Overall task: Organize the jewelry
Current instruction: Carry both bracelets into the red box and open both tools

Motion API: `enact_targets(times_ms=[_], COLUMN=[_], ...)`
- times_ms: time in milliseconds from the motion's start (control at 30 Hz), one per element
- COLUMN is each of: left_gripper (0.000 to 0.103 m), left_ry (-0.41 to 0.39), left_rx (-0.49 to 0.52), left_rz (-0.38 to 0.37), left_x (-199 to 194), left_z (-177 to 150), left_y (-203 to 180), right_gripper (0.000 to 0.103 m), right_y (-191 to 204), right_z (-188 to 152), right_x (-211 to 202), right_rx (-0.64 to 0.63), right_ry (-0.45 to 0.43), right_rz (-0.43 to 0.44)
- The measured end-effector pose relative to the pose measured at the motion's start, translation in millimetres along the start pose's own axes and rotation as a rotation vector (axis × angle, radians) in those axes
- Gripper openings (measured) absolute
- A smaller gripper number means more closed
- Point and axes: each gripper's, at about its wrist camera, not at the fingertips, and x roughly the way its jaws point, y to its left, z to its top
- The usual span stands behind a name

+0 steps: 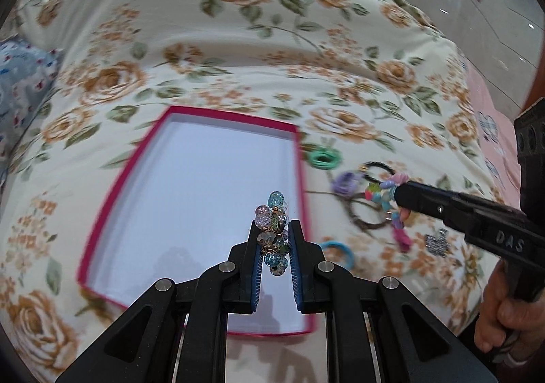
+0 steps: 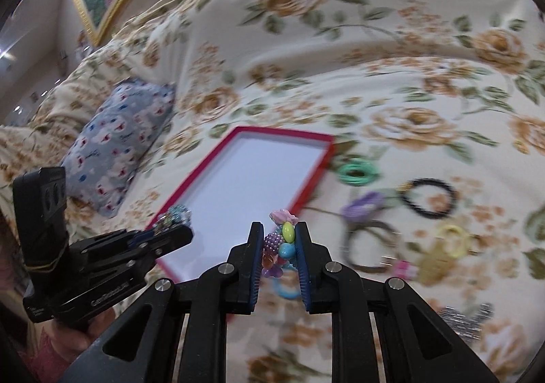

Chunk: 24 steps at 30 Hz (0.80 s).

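Observation:
My left gripper (image 1: 275,225) is shut on a crystal bead bracelet (image 1: 274,229) and holds it above the white floor of the red-rimmed box (image 1: 190,178). It also shows at the left of the right wrist view (image 2: 177,229), with the bracelet (image 2: 173,215) over the box's near corner. My right gripper (image 2: 279,228) is shut on a colourful charm bracelet (image 2: 281,243) just right of the box (image 2: 238,178). The right gripper also shows in the left wrist view (image 1: 396,190), holding the charm bracelet (image 1: 385,194) above the loose jewelry.
On the floral bedspread right of the box lie a green ring (image 2: 357,173), a black hair tie (image 2: 430,195), a purple piece (image 2: 362,204), a brown hoop (image 2: 369,248), a yellow ring (image 2: 454,238), a blue ring (image 1: 337,252) and a silver clip (image 2: 466,318). A blue pillow (image 2: 122,141) lies left.

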Motion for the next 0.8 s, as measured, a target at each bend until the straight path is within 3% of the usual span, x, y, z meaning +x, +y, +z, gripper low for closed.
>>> enact_targets(times_ms=[333,800], left_gripper=[0.013,0.014], left_ry=[0.047,0.165], left_rx=[-0.075,-0.090], left_rz=[0.082,0.147], left_x=[11,68], left_z=[-1,5], left_y=[38,59], right_gripper=[0.018,0.018], right_y=[46,41], right_z=[-6,-27], right_x=[62,108], right_rx=[-0.048,-0.045], right_ry=[0.098,0.231], right_rz=[0.124,0.128])
